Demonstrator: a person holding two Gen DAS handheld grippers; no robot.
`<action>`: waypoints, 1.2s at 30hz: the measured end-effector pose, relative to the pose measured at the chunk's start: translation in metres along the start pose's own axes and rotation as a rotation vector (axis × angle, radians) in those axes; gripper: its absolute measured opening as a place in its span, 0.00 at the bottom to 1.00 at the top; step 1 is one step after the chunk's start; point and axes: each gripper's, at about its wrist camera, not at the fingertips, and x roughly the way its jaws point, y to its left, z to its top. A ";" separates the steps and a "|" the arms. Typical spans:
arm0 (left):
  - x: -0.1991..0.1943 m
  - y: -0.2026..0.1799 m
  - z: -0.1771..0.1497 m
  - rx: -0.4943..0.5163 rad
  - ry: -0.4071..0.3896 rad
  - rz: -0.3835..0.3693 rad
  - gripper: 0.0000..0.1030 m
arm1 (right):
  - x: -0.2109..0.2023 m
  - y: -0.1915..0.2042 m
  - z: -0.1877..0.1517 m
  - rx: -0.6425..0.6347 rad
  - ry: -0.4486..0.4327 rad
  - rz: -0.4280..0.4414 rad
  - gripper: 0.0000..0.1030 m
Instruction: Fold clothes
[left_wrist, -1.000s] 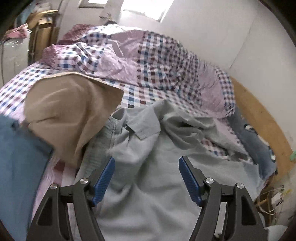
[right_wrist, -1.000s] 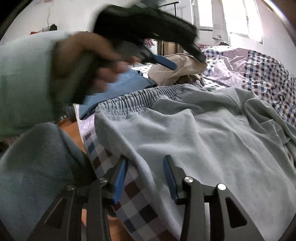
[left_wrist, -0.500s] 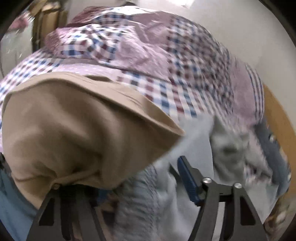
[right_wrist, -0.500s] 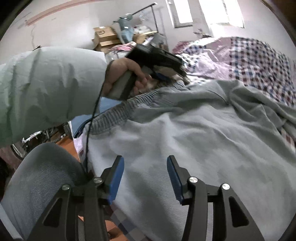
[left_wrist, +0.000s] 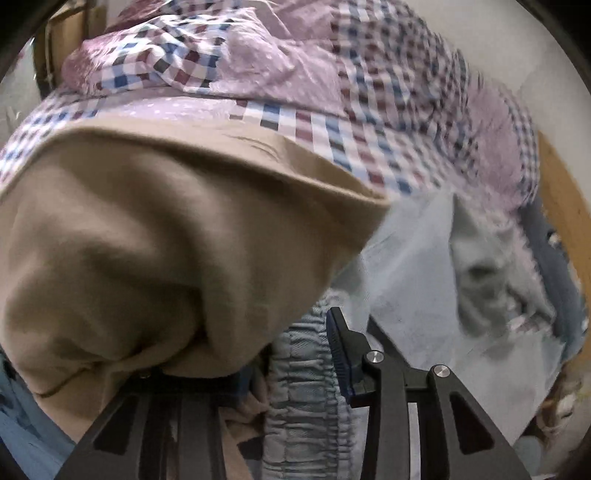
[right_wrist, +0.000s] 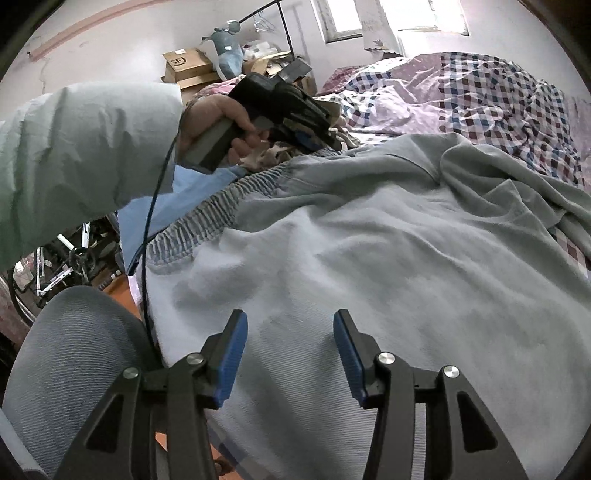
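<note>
Grey-blue trousers (right_wrist: 369, 240) lie spread over the bed, their elastic waistband (left_wrist: 306, 387) bunched up. In the left wrist view, my left gripper (left_wrist: 291, 332) has that waistband pinched between its jaws. A tan garment (left_wrist: 166, 240) drapes over the gripper's left finger and hides it. The right wrist view shows a hand (right_wrist: 221, 114) holding the left gripper (right_wrist: 317, 136) at the far end of the waistband. My right gripper (right_wrist: 288, 354) stands open just above the near part of the trousers, nothing between its fingers.
A checked quilt (right_wrist: 480, 92) is heaped along the far side of the bed. A blue garment (right_wrist: 177, 195) lies beside the waistband. Off the bed to the left are a grey mesh chair (right_wrist: 74, 350), a bicycle (right_wrist: 55, 266) and cardboard boxes (right_wrist: 188, 66).
My left gripper dropped down to the waistband under the tan garment and its jaws narrowed onto it. The right gripper shifted from the bed's edge to over the trousers, still open.
</note>
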 end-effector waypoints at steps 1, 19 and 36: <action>0.002 -0.001 0.002 0.000 0.005 0.015 0.41 | 0.001 0.000 0.000 -0.001 0.001 -0.001 0.50; 0.017 -0.021 0.017 0.070 0.074 0.117 0.42 | -0.003 -0.002 0.001 0.009 -0.015 -0.024 0.50; -0.025 0.012 0.026 -0.213 -0.255 -0.088 0.07 | -0.007 -0.004 0.001 0.011 -0.022 -0.033 0.50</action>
